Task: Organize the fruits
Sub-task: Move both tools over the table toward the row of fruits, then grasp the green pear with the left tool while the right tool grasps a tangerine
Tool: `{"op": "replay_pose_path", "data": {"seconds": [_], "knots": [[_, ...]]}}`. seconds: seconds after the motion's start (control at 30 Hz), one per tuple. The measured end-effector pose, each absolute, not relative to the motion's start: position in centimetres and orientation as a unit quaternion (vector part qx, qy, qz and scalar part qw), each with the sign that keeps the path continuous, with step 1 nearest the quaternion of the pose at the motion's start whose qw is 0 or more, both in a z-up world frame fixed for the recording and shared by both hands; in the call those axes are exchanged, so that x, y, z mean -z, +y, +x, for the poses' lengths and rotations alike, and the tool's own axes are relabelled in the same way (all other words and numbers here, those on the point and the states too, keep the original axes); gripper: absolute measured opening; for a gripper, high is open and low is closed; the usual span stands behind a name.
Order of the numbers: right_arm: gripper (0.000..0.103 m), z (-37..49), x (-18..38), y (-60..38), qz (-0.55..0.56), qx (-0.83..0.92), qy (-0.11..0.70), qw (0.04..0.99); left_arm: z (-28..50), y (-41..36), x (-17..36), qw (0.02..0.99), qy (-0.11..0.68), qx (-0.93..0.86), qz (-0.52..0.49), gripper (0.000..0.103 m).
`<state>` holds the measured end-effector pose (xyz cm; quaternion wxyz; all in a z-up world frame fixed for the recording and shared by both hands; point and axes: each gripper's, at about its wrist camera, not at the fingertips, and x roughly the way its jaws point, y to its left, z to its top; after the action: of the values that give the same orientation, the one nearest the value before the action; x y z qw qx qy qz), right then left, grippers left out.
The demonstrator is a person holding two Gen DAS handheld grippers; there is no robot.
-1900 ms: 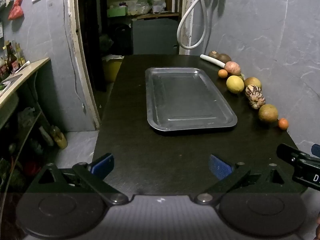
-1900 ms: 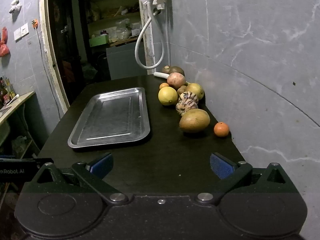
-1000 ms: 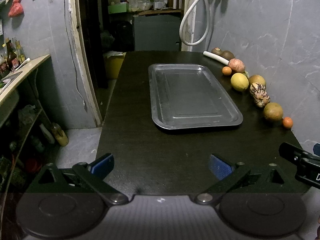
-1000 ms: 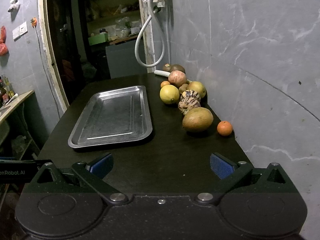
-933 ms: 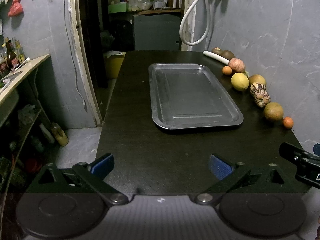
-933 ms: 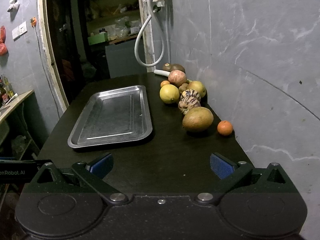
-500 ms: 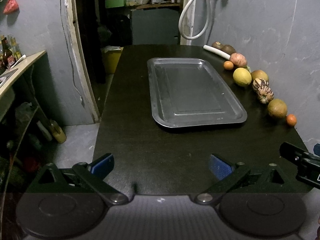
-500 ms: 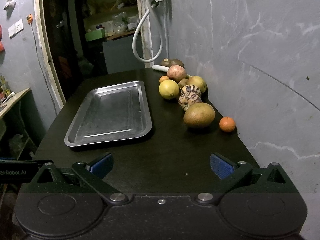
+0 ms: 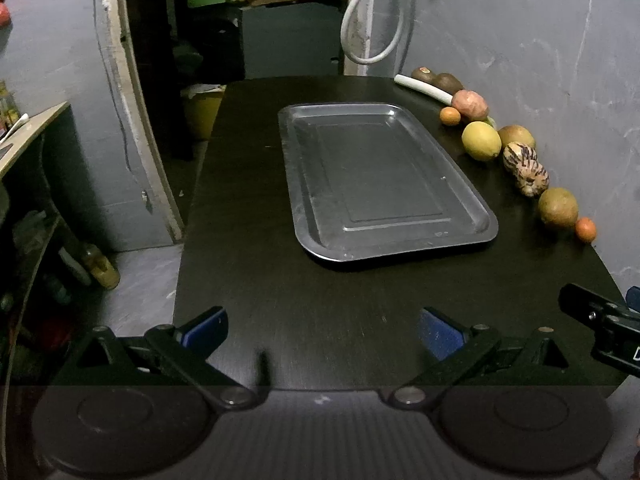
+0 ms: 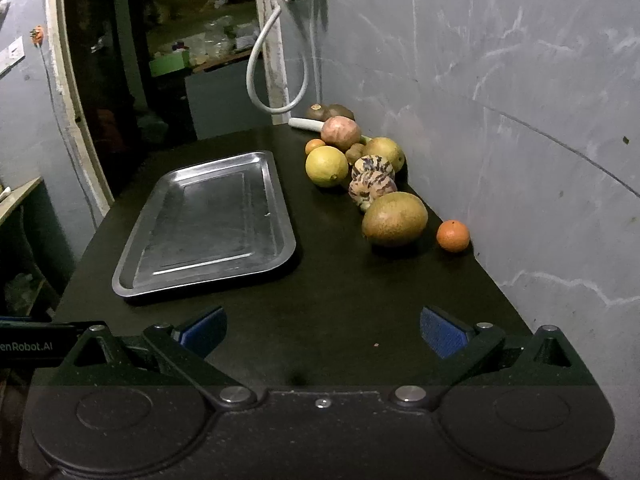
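An empty metal tray (image 9: 384,176) (image 10: 208,220) lies on the dark table. Several fruits line the right wall: a small orange (image 10: 453,235), a green-brown mango (image 10: 395,219), two striped fruits (image 10: 372,184), a yellow lemon (image 10: 327,166), a pink pomegranate (image 10: 341,133), another small orange (image 10: 315,145) and brown kiwis (image 10: 330,112). The row also shows in the left wrist view, from the near orange (image 9: 585,229) to the lemon (image 9: 481,140). My left gripper (image 9: 322,330) is open and empty over the near table edge. My right gripper (image 10: 322,330) is open and empty, short of the mango.
A white hose (image 10: 276,76) hangs on the wall behind the fruits, its end (image 9: 422,87) lying on the table. A doorway (image 9: 248,20) opens beyond the table. A counter (image 9: 28,132) stands at the left. The right gripper's body (image 9: 600,320) shows at the left view's right edge.
Both grippers have risen and tilted down a little toward the table, so tray and fruits sit lower and closer in view. Both stay open. Nothing on the table has moved.
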<state>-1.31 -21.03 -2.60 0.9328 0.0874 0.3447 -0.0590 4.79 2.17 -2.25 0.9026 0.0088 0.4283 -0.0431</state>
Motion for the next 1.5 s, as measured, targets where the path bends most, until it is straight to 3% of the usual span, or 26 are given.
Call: {"op": "replay_pose_path", "data": {"seconds": [0.67,1.0,1.1,1.5], "knots": [[0.103,2.7,2.7,-19.9,0.079,0.164,0.323,0.929,15.3,2.7,1.4,0.894,0.422,0.147,0.025,0.103],[0.102,4.7,4.1,-24.0,0.052,0.201,0.323,0.923,20.4,-6.0,0.3,0.874,0.42,0.245,0.019,0.103],[0.102,4.4,5.1,-26.4,0.094,0.23,0.32,0.914,20.9,-9.1,0.4,0.859,0.427,0.283,0.021,0.103],[0.082,6.0,7.2,-30.8,0.196,0.285,0.296,0.89,22.1,-19.1,2.4,0.793,0.486,0.363,0.057,0.102]]}}
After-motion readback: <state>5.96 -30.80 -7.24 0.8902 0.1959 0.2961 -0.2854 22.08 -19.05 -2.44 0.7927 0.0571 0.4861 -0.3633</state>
